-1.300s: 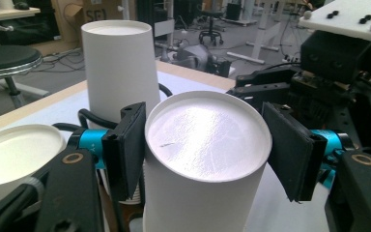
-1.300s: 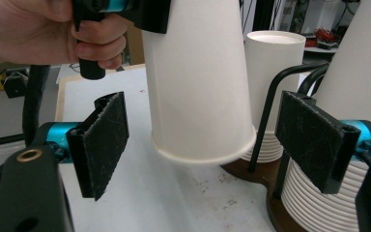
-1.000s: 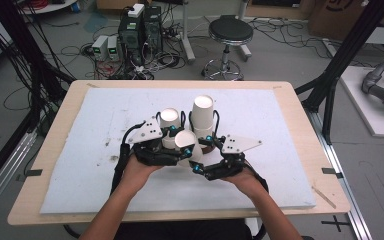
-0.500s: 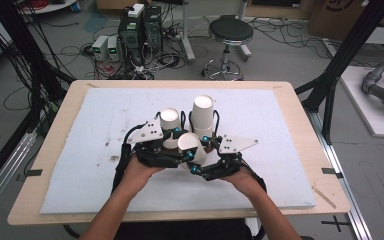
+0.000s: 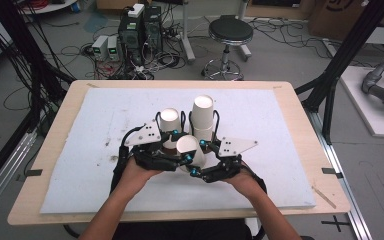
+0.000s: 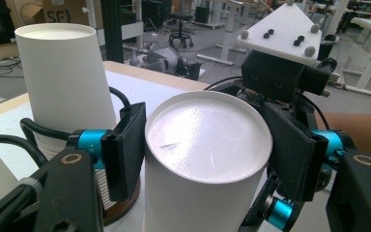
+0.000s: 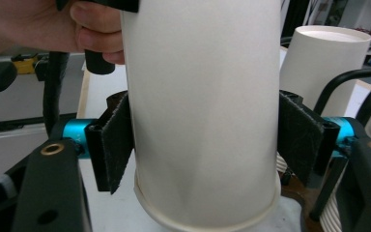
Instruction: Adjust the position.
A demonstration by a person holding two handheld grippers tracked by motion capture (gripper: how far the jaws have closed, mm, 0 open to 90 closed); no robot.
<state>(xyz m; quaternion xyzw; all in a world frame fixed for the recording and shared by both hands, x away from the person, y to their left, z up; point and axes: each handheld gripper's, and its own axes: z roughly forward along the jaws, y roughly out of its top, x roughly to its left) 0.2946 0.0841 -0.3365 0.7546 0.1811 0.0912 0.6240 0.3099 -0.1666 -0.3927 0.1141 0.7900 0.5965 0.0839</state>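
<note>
Left hand (image 5: 135,175) comes in from the bottom edge holding the left gripper (image 5: 179,146). Its jaws have just been easing apart, but in the left gripper view both black pads (image 6: 125,150) are against the wall of the white paper cup (image 5: 186,144), so it is pinching the cup. Just behind the left gripper, an upside-down white cup (image 5: 169,119) stands on the white mat (image 5: 80,150). The pinched cup sits mid-table between both grippers, upside down with its rim at the bottom and flat base up, tilted a bit toward the person. Cannot tell if its rim touches the mat. Behind it and to the right is a taller stack of cups (image 5: 202,112), upright, close to the held cup. The right gripper (image 5: 200,159), in the right hand (image 5: 240,180), has its jaws just closing; the right gripper view shows both pads (image 7: 118,145) on opposite sides of the same cup, low near its rim, so it is pinching it too.
</note>
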